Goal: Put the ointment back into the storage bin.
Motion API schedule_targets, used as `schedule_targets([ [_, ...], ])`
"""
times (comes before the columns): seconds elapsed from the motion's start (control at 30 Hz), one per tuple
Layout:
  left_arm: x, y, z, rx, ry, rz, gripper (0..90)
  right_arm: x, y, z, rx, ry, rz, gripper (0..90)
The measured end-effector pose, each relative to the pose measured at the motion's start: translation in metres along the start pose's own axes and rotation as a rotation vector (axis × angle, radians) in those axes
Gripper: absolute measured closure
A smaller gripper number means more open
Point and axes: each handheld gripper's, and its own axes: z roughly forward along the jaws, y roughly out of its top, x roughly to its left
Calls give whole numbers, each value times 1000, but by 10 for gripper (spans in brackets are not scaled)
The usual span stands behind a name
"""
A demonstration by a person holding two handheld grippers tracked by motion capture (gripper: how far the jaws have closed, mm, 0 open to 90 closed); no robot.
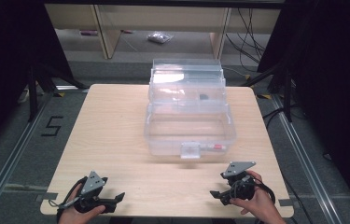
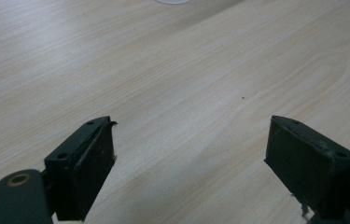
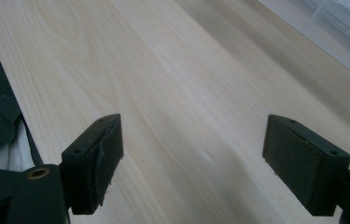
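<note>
Tools left [image 2: 191, 158] and right [image 3: 191, 158] gape empty over table [image 1: 116, 140]; box [image 1: 189, 126] contents unclear.

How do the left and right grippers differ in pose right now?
The left gripper sits near the table's front left corner, jaws pointing right; the right gripper sits at the front right, jaws pointing left. The right one lies closer to the clear plastic box. Both are open, holding nothing.
</note>
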Motion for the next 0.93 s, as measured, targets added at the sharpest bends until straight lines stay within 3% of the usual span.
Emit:
schedule_targets([
  [0.33, 0, 0, 0, 4, 2, 3, 150, 7, -14, -3, -1, -5, 17, 175],
  [0.4, 0, 0, 0, 4, 3, 4, 150, 5, -16, -4, 11, -2, -16, 184],
  [0.57, 0, 0, 0, 1, 2, 3, 150, 6, -21, -5, -3, -18, 2, 176],
  [0.93, 0, 0, 0, 4, 5, 5, 150, 6, -21, -8, 5, -17, 15, 170],
])
